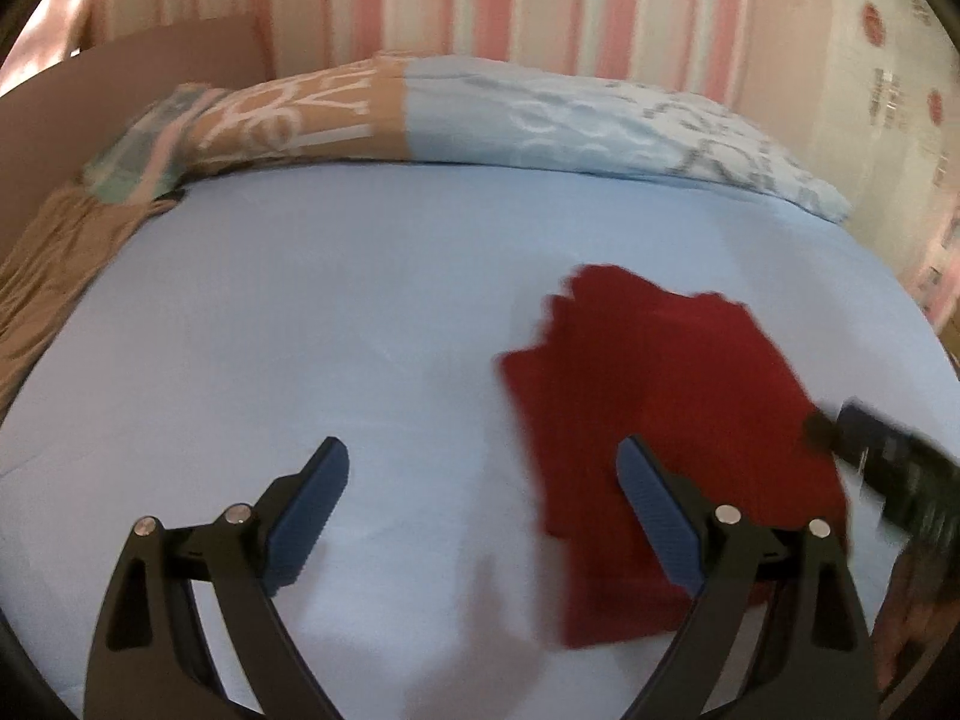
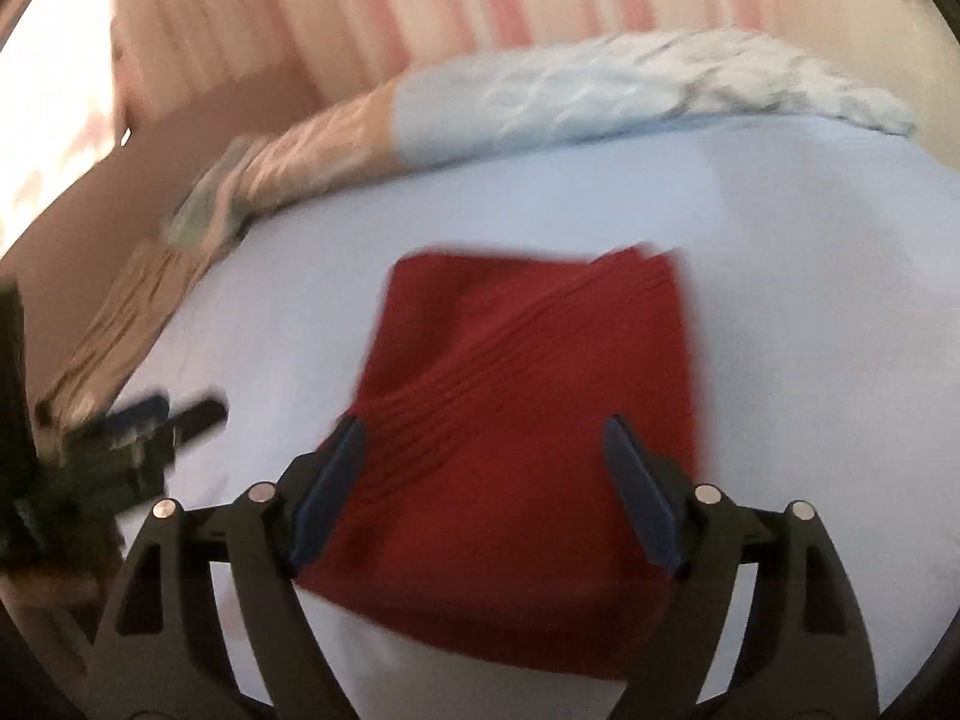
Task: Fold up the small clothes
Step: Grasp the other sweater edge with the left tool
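A folded dark red knit garment (image 2: pixel 522 396) lies flat on the pale blue bed sheet (image 2: pixel 810 276). My right gripper (image 2: pixel 483 438) hovers over its near part, open, with the cloth below the wide gap and no pad pressing on it. In the left wrist view the same red garment (image 1: pixel 660 396) lies to the right. My left gripper (image 1: pixel 483 459) is open above the sheet (image 1: pixel 300 312), its right finger over the garment's left edge. The right gripper (image 1: pixel 888 468) shows blurred at the right edge there; the left gripper (image 2: pixel 162 414) shows blurred at the left in the right wrist view.
A rolled patterned blanket (image 1: pixel 420 114) in tan, light blue and white lies along the far side of the bed. A tan cloth (image 1: pixel 54 264) hangs at the left edge. A pink striped wall (image 1: pixel 480 0) stands behind.
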A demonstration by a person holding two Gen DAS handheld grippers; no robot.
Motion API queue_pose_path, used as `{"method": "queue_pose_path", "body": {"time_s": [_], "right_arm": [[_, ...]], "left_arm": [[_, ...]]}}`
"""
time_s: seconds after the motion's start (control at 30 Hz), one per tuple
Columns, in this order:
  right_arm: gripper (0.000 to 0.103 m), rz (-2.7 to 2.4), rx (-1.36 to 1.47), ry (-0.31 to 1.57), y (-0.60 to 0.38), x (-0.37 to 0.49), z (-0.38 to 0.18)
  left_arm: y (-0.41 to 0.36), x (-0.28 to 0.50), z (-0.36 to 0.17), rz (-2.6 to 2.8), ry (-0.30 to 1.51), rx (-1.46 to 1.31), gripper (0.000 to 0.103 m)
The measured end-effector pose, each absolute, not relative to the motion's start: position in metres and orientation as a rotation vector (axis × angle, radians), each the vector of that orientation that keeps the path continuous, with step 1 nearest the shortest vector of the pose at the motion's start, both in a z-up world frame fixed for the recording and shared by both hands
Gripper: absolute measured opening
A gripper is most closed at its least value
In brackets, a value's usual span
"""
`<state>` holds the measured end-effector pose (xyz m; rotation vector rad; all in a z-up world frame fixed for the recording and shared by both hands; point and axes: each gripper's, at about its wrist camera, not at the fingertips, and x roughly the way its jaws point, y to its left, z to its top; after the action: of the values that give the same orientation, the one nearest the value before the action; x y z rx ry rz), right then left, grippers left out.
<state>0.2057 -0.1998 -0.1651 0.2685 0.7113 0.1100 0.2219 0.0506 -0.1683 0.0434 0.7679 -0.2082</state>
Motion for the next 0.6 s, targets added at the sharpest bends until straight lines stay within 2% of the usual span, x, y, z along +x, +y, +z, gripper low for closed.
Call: {"method": "queue_pose_path", "body": {"time_s": [0.2,0.27,0.3,0.33,0.4,0.6], "right_arm": [[0.081,0.054,0.327,0.723,-0.241,0.193,-0.17],[0.081,0.056,0.33,0.731,-0.238,0.193,-0.171],[0.081,0.063,0.332,0.735,-0.236,0.189,-0.173],[0.081,0.067,0.332,0.738,-0.236,0.189,-0.174],[0.081,0.072,0.325,0.746,-0.232,0.19,-0.176],[0.081,0.036,0.275,0.799,-0.226,0.194,-0.187]], "left_arm": [[0.005,0.21,-0.185,-0.277,0.802,0.108,0.091],[-0.004,0.211,-0.193,-0.281,0.834,0.112,0.068],[-0.007,0.214,-0.198,-0.286,0.861,0.109,0.041],[-0.009,0.216,-0.202,-0.289,0.881,0.102,0.026],[-0.011,0.214,-0.205,-0.292,0.881,0.101,0.013],[0.006,0.203,-0.204,-0.197,0.842,0.061,0.011]]}}
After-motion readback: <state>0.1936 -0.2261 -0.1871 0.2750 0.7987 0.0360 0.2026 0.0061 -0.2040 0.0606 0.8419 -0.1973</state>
